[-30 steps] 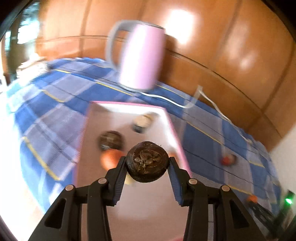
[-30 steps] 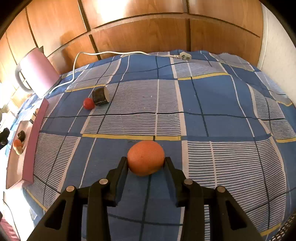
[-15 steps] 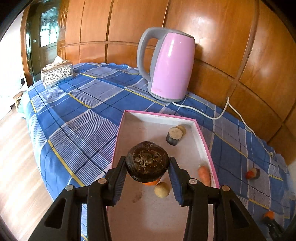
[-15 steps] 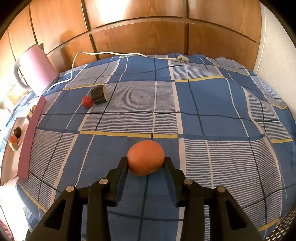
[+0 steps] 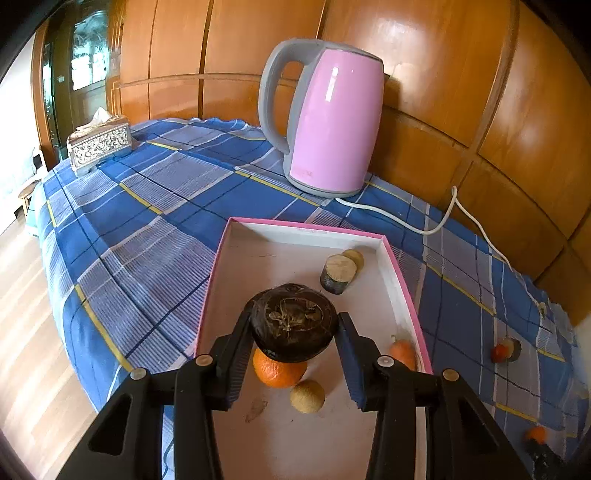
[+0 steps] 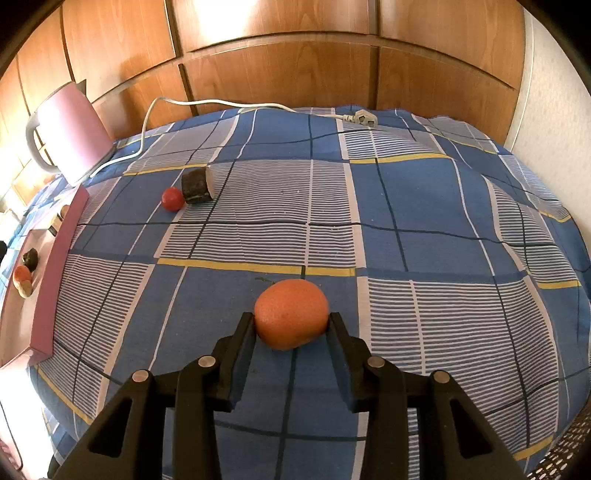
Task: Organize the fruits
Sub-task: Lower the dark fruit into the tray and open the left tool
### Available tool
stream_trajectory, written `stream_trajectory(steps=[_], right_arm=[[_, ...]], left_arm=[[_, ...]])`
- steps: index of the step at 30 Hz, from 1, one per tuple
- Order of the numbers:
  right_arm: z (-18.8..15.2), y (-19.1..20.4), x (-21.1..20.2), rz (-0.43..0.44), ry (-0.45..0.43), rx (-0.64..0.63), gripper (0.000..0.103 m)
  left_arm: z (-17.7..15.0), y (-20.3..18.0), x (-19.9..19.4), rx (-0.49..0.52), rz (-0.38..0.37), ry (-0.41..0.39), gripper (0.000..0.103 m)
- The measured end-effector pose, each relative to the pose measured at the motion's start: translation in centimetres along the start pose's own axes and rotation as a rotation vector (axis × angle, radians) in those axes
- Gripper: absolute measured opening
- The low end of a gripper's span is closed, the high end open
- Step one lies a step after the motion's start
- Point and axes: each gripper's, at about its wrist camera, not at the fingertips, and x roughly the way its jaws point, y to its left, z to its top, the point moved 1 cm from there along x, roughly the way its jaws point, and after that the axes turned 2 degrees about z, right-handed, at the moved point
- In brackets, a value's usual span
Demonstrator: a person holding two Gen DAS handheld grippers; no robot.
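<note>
Both fruits gripped, tray ahead.
A dark round fruit (image 5: pixel 294 322) is clamped in the left tool (image 5: pixel 293 332) over the pink tray (image 5: pixel 402 284) for dropping; an orange (image 6: pixel 291 313) is pinched by the right tool (image 6: pixel 291 326).

Both your views are bright and sharp, without motion blur. Daylight comes in from the left: the wooden floor (image 5: pixel 26 332) is washed out, and the far left edge of the right wrist view burns white. Glare patches sit on the wood panelling (image 5: pixel 413 33) and the pink kettle (image 5: pixel 334 122). Fisheye bending curves the checked cloth (image 6: pixel 406 206), and the corners go black.
</note>
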Motion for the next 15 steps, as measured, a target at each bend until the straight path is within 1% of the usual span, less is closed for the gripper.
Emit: stream_trajectory(steps=[8,11,14,15], right_arm=[[0.0,0.0,0.0,0.0,0.0,0.0,0.039],[0.0,0.0,0.1,0.0,0.001,0.0,0.039],[0.0,0.0,0.1,0.0,0.0,-0.001,0.039],[0.0,0.0,0.1,0.0,0.0,-0.001,0.039]], left_arm=[[2.2,-0.2,2.8,-0.016,0.016,0.007,0.046],[2.9,0.1,3.2,-0.039,0.015,0.011,0.053],[2.9,0.6,2.4,-0.049,0.019,-0.021,0.063],[2.8,0.7,2.2,-0.049,0.02,-0.023,0.065]])
